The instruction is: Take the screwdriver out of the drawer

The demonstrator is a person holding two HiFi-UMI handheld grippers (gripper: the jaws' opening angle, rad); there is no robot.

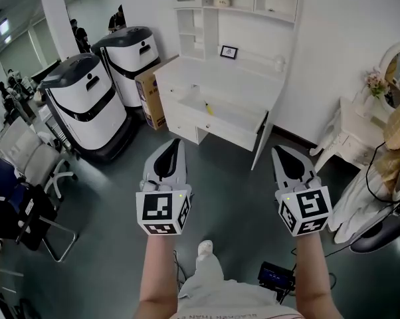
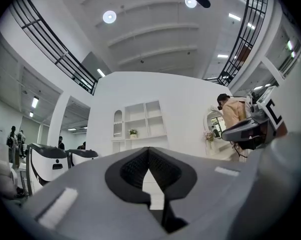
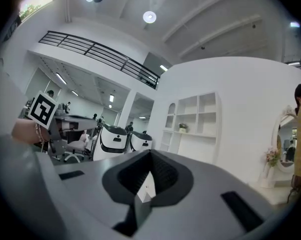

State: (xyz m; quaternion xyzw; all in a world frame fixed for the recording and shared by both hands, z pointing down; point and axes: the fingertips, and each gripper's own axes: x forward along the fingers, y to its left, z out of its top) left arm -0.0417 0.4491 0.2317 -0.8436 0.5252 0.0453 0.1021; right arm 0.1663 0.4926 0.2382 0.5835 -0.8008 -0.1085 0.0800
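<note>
Left tool [image 1: 171,145]: closed, nothing held.
Right tool [image 1: 280,153]: closed, empty.
Screwdriver [image 1: 208,108]: likely the yellow thing in the open drawer [image 1: 216,133], well apart from both.
Risk: it could be shoved deeper if approached with jaws unopened.

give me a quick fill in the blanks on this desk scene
The drawer of the white desk stands ___. The screwdriver inside it has a ___ handle. The left gripper and right gripper are both shut and hold ___.

Missing words: open; yellow; nothing
</note>
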